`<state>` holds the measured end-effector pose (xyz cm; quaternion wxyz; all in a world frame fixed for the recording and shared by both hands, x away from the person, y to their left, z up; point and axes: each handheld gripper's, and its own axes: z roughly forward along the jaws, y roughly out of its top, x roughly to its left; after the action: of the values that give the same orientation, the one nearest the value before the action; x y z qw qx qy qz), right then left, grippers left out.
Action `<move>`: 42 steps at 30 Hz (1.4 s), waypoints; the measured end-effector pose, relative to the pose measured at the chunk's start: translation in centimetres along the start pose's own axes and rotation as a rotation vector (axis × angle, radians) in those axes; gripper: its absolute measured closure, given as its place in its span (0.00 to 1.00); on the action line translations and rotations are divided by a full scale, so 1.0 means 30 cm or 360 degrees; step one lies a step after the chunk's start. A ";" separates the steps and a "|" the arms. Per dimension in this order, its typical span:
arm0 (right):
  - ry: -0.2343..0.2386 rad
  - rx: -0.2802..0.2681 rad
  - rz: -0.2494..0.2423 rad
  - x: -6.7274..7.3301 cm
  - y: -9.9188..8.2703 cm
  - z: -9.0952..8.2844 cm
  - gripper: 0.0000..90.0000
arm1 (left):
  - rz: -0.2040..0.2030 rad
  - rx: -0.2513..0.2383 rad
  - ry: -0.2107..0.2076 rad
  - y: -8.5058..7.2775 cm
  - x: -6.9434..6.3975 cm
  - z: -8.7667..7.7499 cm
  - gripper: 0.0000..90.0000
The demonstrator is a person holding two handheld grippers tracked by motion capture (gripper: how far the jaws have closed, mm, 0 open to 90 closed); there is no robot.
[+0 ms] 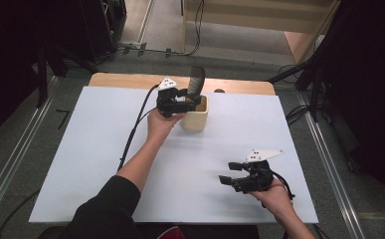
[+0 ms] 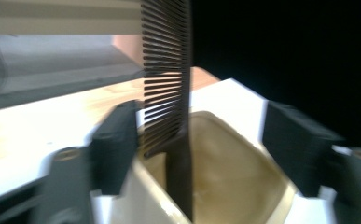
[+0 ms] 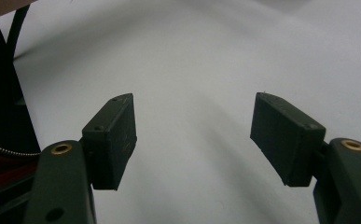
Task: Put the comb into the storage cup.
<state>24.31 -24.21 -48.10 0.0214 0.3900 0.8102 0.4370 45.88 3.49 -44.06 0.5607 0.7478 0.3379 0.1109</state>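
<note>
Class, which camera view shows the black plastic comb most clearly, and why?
The left gripper view: the black plastic comb stands close up, teeth countable, its handle down in the cream square cup. The high view shows the comb small and blurred above the cup. The right gripper view faces white tabletop.

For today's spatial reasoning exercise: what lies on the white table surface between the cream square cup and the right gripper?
Nothing: in the high view, the white table surface between cream square cup and right gripper is bare.
</note>
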 end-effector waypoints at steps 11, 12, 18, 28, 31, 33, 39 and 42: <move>0.0006 0.0004 -0.0003 0.001 0.002 0.005 0.32 | -0.0115 0.0081 -0.0011 -0.010 0.040 -0.036 0.24; 0.0006 0.0003 -0.0004 0.000 0.001 0.004 0.32 | -0.0123 0.0080 -0.0016 -0.010 0.041 -0.039 0.24; 0.0004 0.0007 0.0001 -0.001 0.001 0.004 0.32 | -0.0152 0.0092 -0.0028 -0.007 0.050 -0.064 0.24; -0.0001 0.0015 0.0006 -0.005 0.001 0.006 0.32 | -0.0201 0.0115 -0.0079 -0.015 0.066 -0.111 0.24; -0.0005 0.0015 0.0015 -0.005 0.000 0.005 0.32 | -0.0224 0.0127 -0.0085 -0.023 0.071 -0.125 0.24; -0.0007 0.0016 0.0016 -0.005 -0.001 0.005 0.32 | -0.0260 0.0134 -0.0096 -0.027 0.075 -0.136 0.24; -0.0011 0.0013 0.0026 -0.011 -0.002 0.004 0.32 | -0.0329 0.0194 -0.0125 -0.028 0.078 -0.159 0.24; -0.0009 0.0010 0.0031 -0.012 -0.002 0.005 0.32 | -0.0349 0.0201 -0.0142 -0.031 0.080 -0.174 0.24</move>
<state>24.58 -24.37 -48.34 0.0181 0.3992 0.8077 0.4335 44.47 9.12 -43.62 0.5357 0.7443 0.3986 -0.0058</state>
